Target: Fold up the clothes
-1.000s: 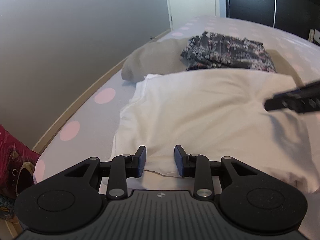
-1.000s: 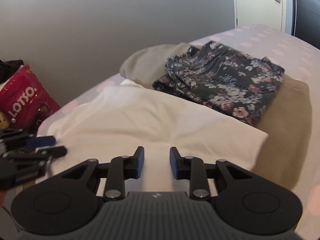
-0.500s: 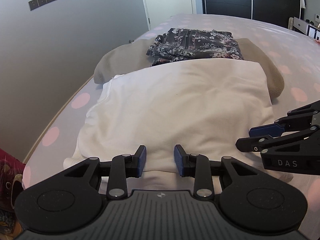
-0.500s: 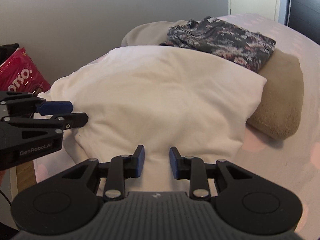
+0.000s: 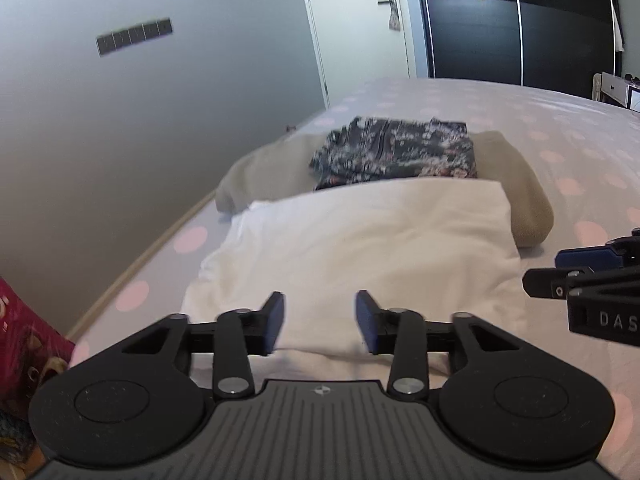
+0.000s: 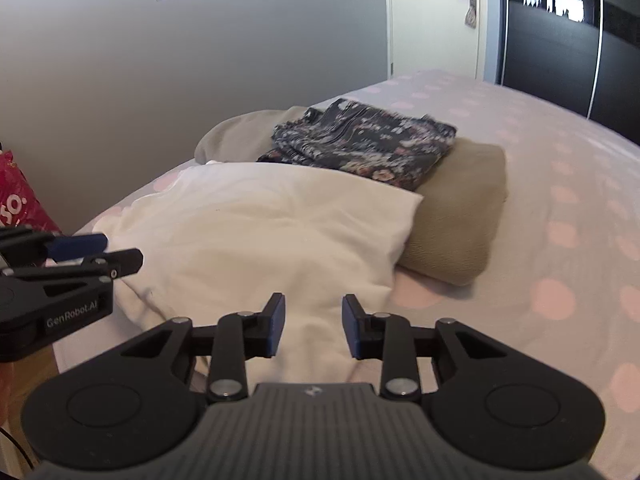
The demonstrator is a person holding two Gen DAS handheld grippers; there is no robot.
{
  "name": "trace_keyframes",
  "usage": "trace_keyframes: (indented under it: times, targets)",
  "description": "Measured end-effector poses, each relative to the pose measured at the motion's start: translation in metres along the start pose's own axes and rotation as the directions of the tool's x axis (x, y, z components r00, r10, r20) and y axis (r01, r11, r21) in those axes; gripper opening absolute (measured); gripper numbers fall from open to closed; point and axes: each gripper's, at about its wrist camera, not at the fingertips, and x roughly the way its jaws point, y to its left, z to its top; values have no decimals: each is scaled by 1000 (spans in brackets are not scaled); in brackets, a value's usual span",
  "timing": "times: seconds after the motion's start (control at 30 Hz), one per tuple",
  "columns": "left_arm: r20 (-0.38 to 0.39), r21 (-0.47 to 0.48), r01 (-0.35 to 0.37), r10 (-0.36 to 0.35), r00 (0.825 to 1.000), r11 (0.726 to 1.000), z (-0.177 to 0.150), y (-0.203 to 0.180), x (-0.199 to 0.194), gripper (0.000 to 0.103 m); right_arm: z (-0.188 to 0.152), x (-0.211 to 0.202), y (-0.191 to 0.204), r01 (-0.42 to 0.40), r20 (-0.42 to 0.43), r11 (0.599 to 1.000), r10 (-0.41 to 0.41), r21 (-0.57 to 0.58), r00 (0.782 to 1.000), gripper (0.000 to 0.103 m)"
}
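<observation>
A white garment (image 5: 360,248) lies folded on the bed (image 6: 560,184) beside a floral piece (image 6: 360,140) stacked on a beige one (image 6: 460,208) — apparently all done. Both tongs — left (image 5: 320,322), right (image 6: 313,326) — are opening, nothing pinched.

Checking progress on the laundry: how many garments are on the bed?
3: white garment nearest the grippers, beige garment behind it, floral garment stacked on the beige one. Others may be hidden.

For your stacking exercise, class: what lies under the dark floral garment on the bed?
The floral garment rests on a folded tan garment, which shows on both sides of it. The white garment overlaps the tan one's near edge. What lies below the tan one is covered.
</observation>
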Motion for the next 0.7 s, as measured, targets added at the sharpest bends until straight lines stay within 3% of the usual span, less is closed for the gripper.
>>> trace_keyframes:
  times: [0.2,0.33,0.53,0.7]
  targets:
    - [15,-74,-22,23,1000,997,-2,-11,-23,48,-13,-33,-4,39,51,999,-39,-5,998,51]
    - [26,-90,-81,83,996,993,-12,-20,-35,59,-20,-48,-12,62,61,998,-64,34,996,52]
    - [35,-118,-104,109,993,988,-24,-28,-49,60,-28,-57,-26,109,68,986,-118,128,991,52]
    - [46,-121,-124,131,990,985,-30,-32,-58,63,-35,-62,-22,112,79,989,-120,100,990,52]
